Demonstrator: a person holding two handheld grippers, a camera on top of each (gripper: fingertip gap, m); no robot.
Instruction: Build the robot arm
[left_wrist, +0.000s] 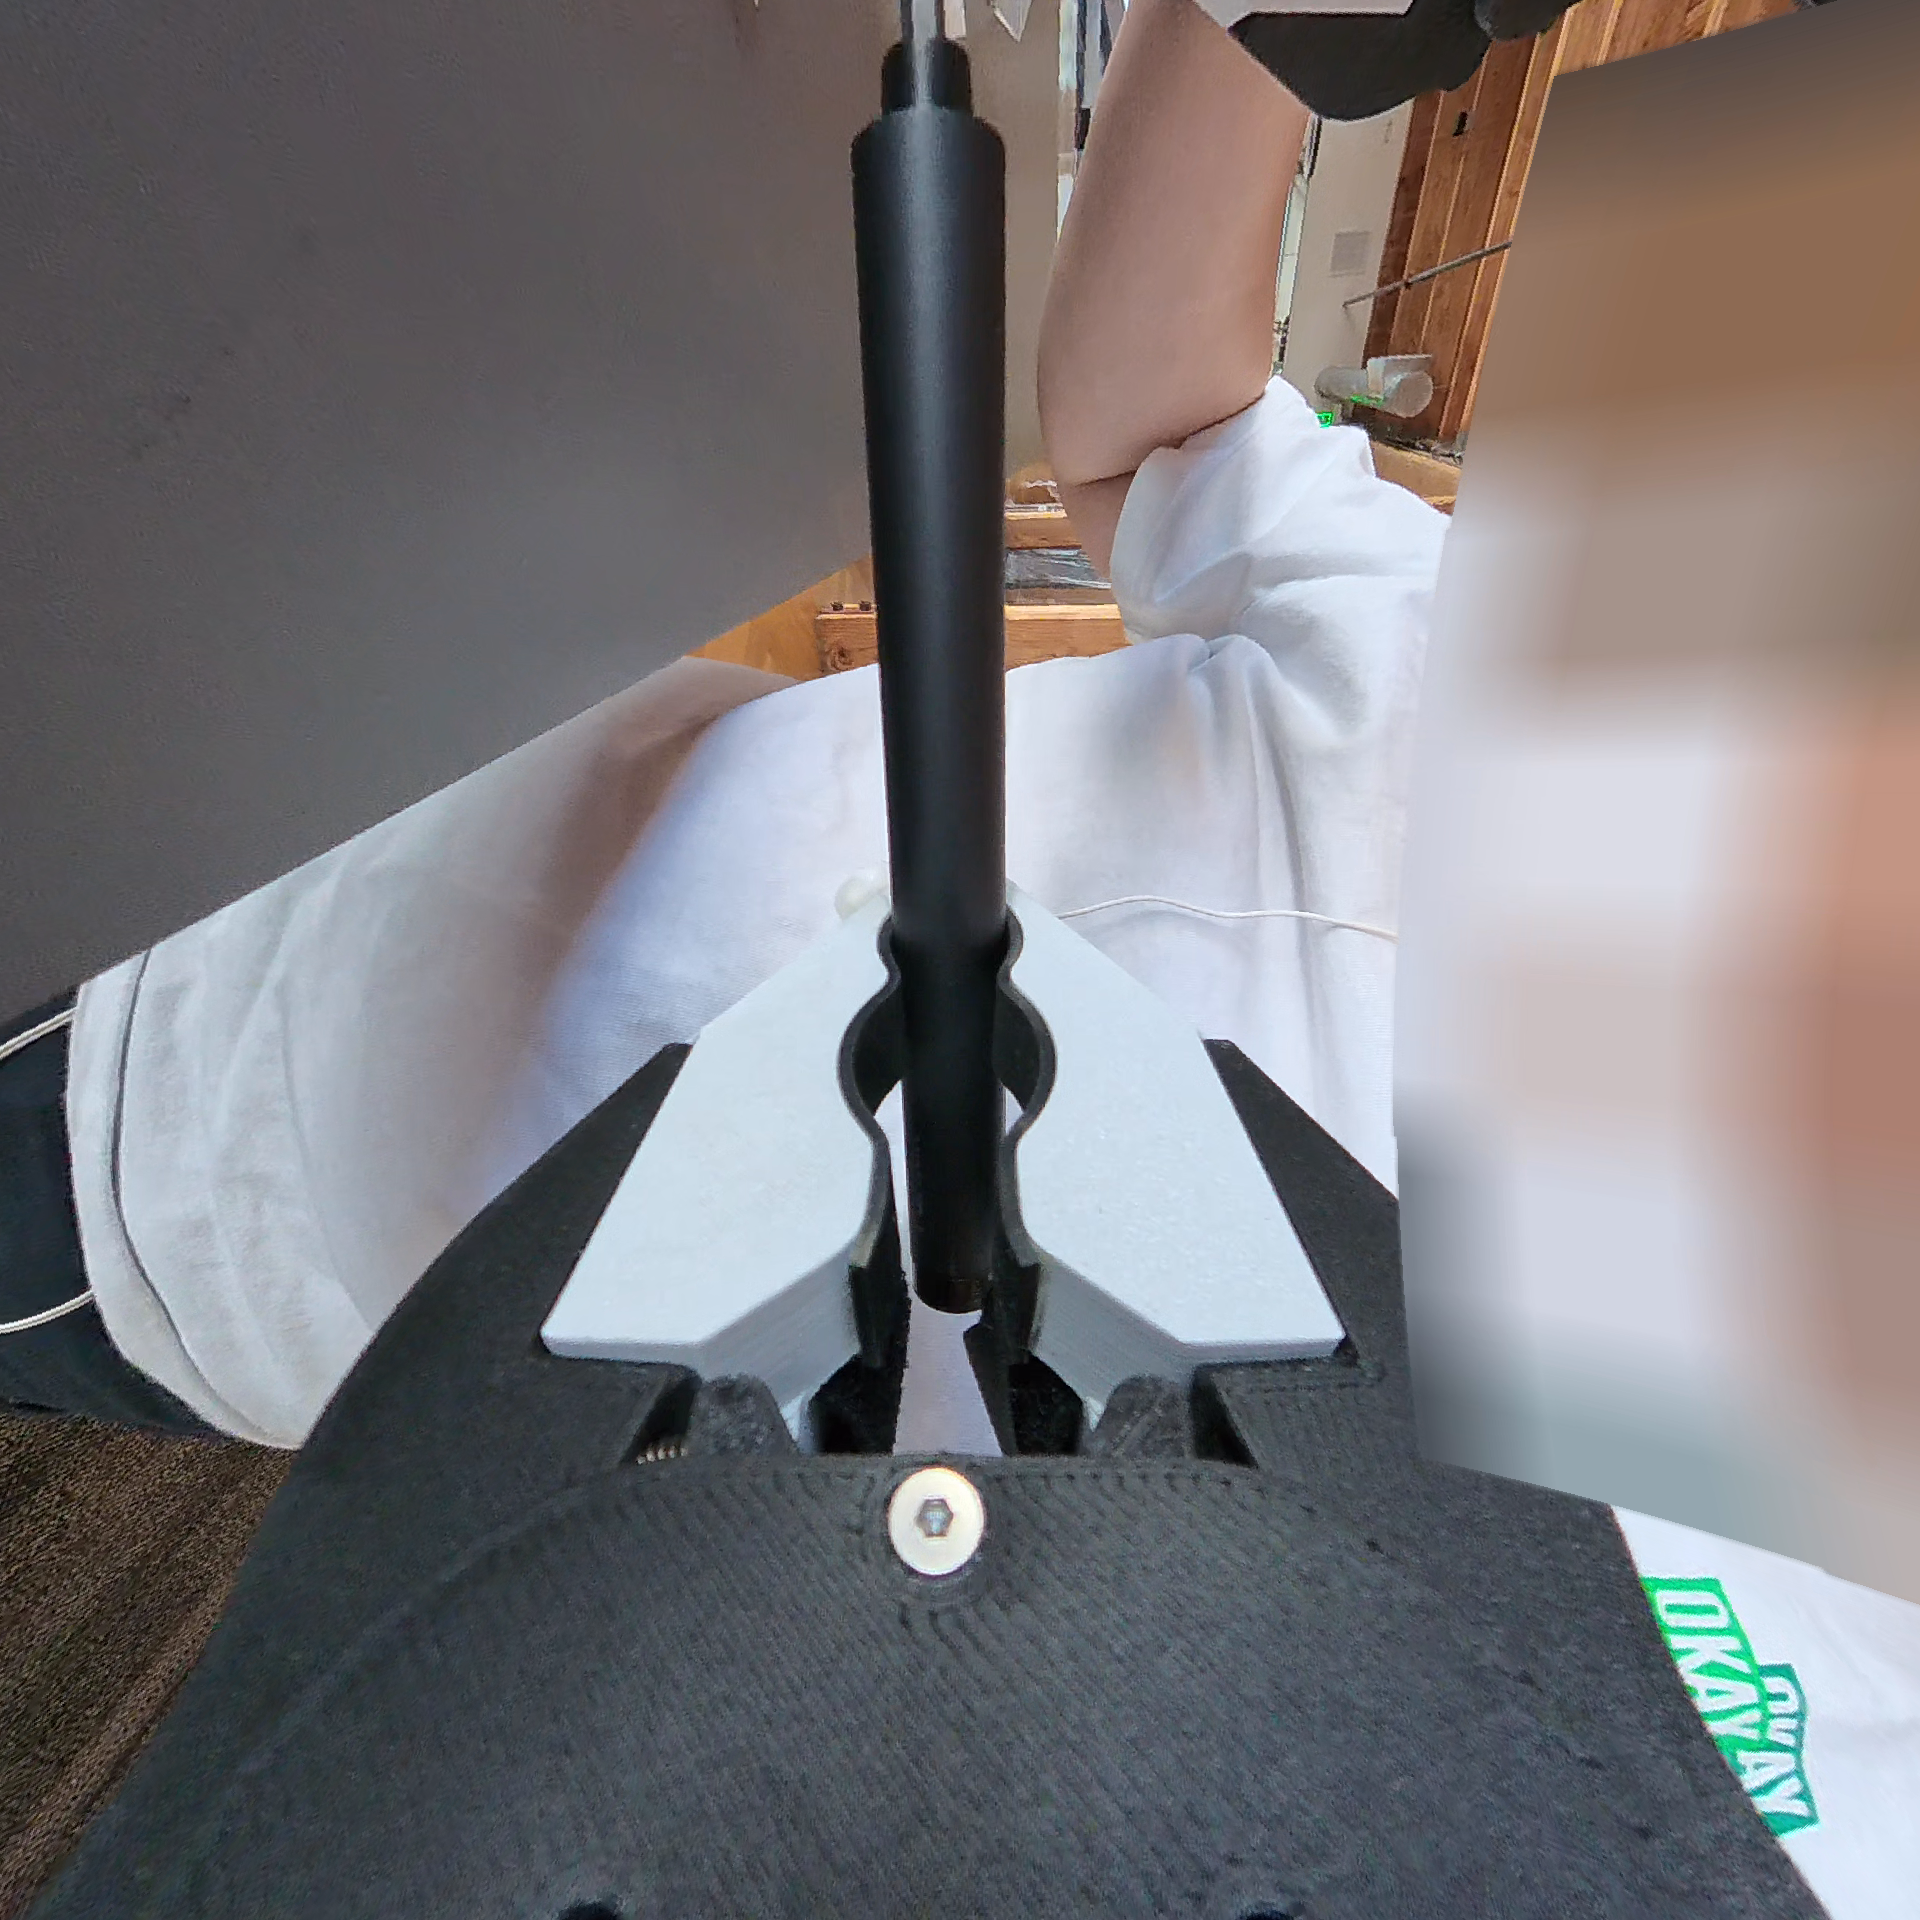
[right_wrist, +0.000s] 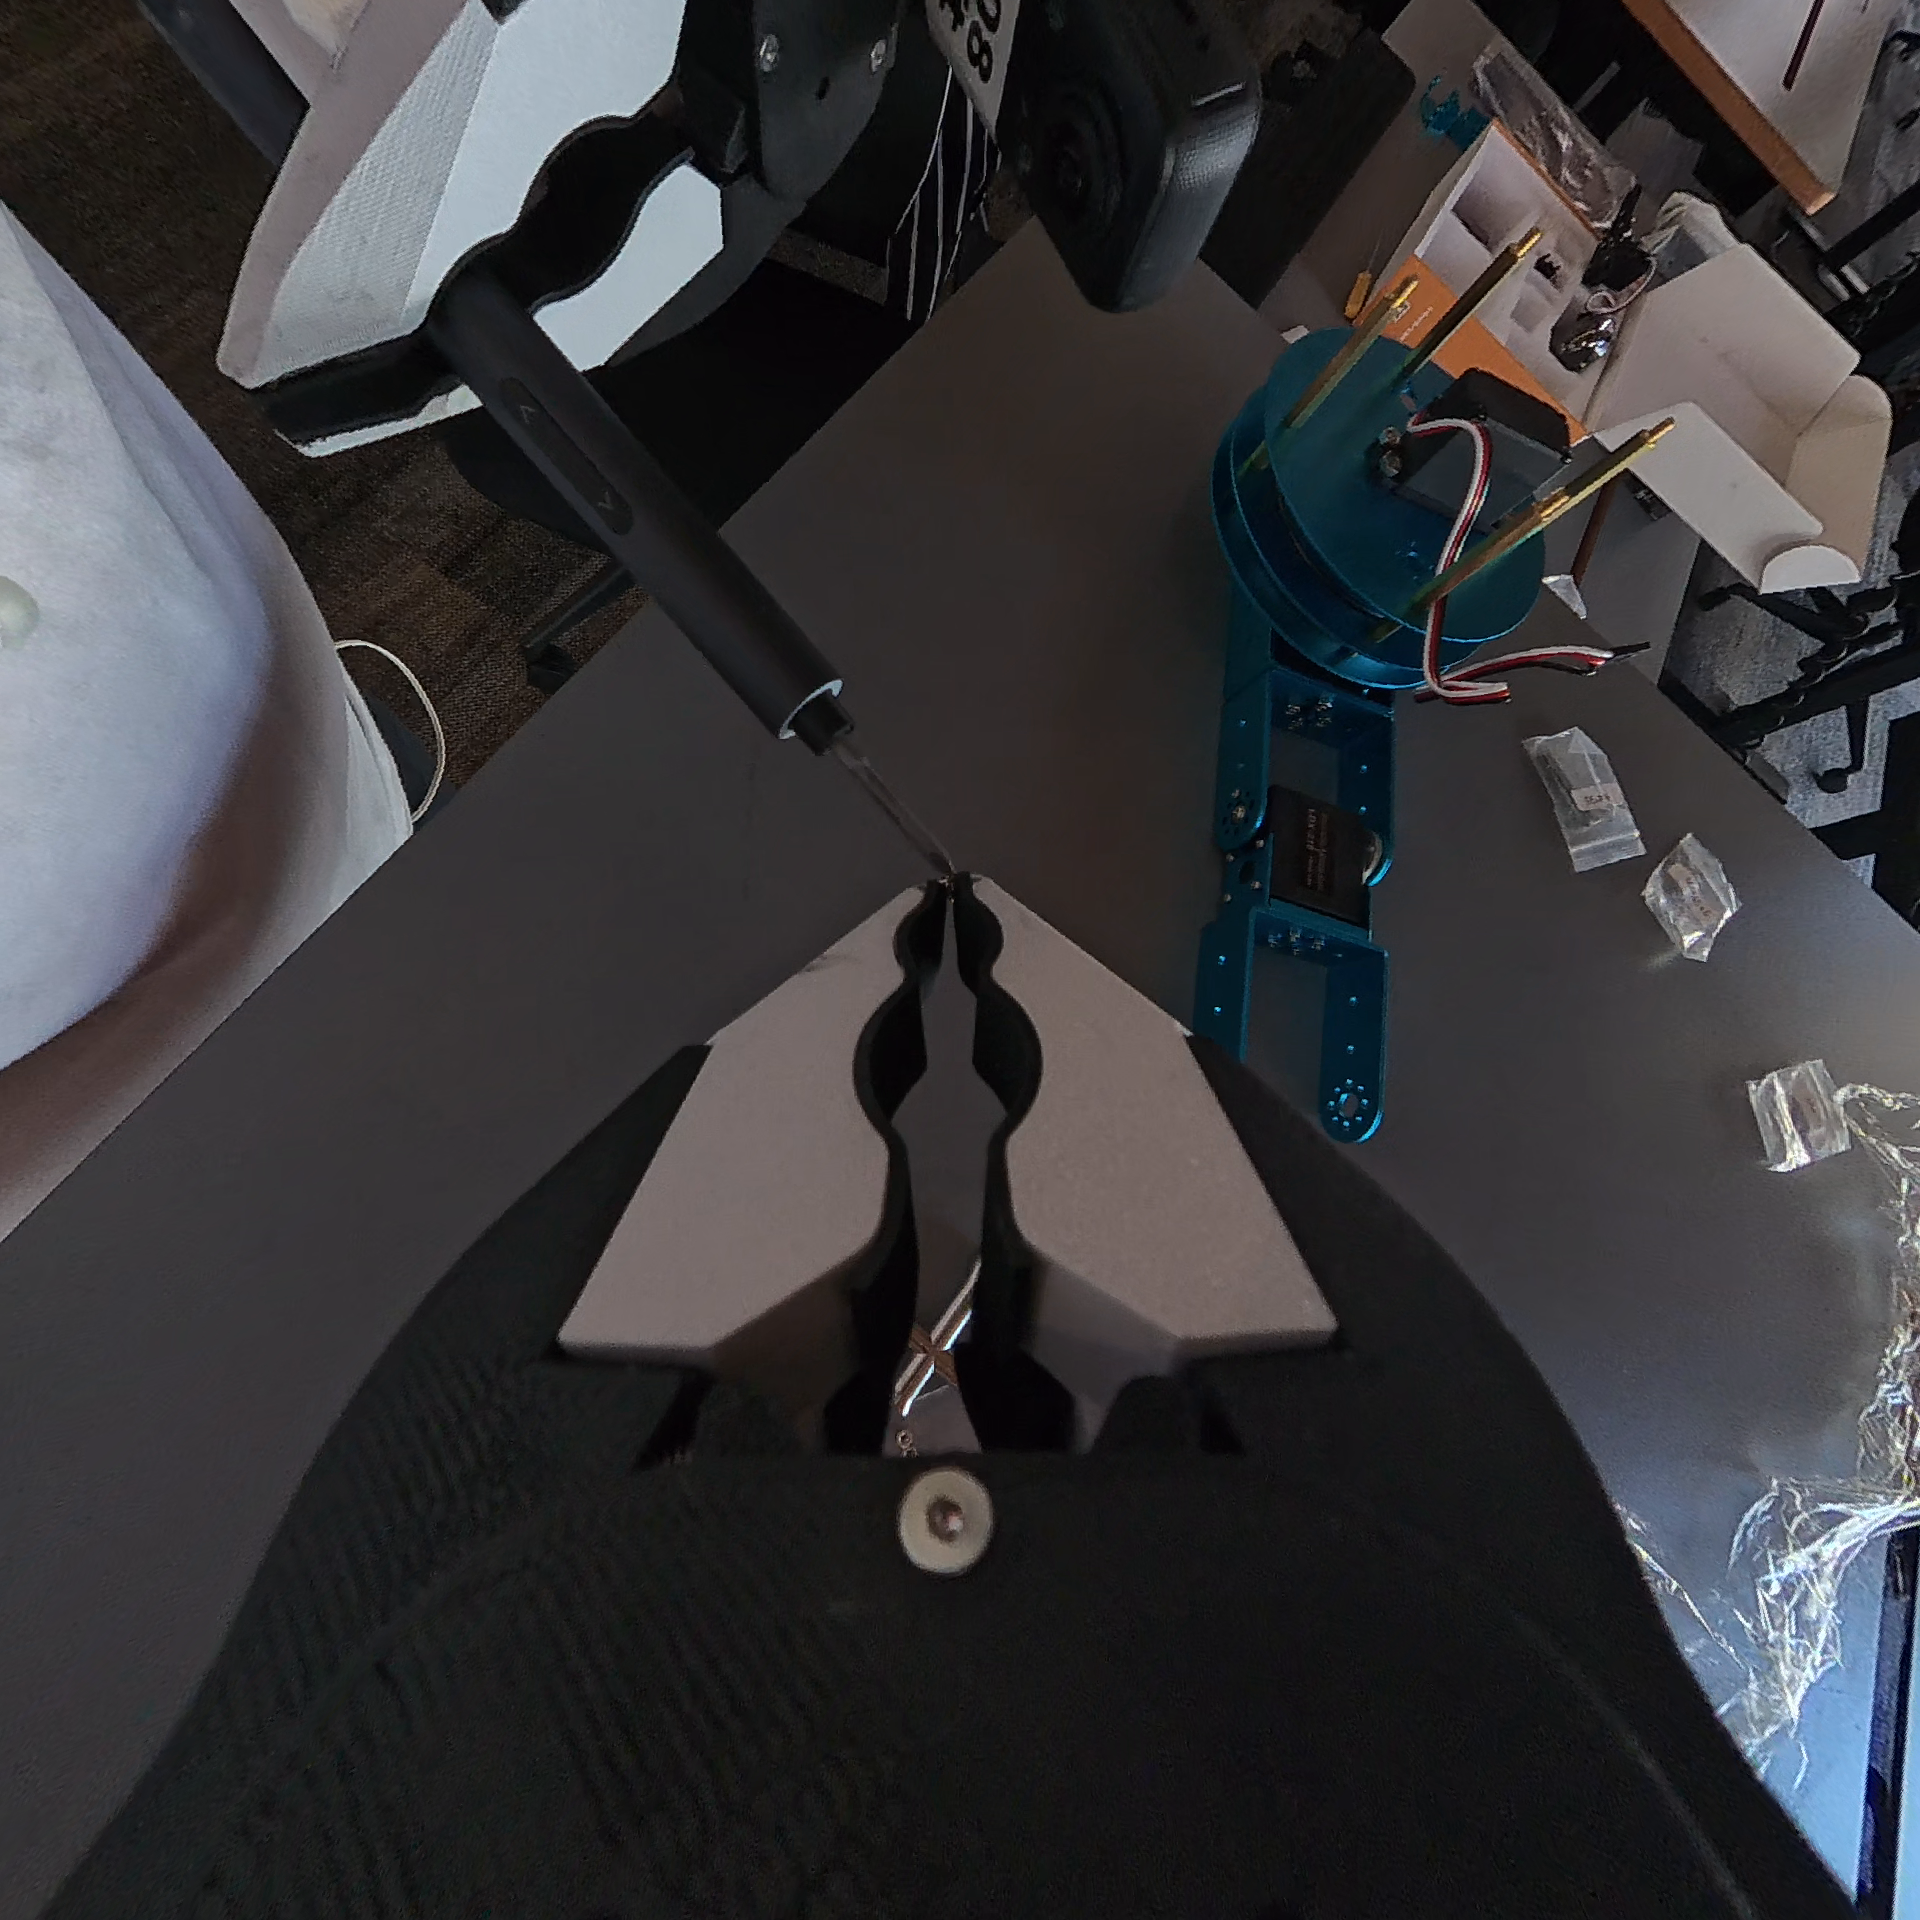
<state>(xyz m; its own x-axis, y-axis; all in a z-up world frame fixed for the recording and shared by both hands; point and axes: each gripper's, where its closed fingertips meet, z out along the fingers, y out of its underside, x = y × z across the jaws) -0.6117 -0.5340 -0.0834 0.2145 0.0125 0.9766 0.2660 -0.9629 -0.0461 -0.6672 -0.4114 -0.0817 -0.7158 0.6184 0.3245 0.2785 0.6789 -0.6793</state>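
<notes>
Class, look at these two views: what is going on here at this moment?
A person works with two handheld claws over a grey table. The left claw is shut on a black electric screwdriver. Its bit meets the tips of the right claw, which are pinched on something too small to make out. A blue metal bracket assembly with brass standoffs lies to the side, with small plastic bags nearby.

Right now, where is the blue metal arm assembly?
In the right wrist view, the blue arm assembly lies on the grey table, ahead and right of the right gripper, beside small plastic bags.
</notes>
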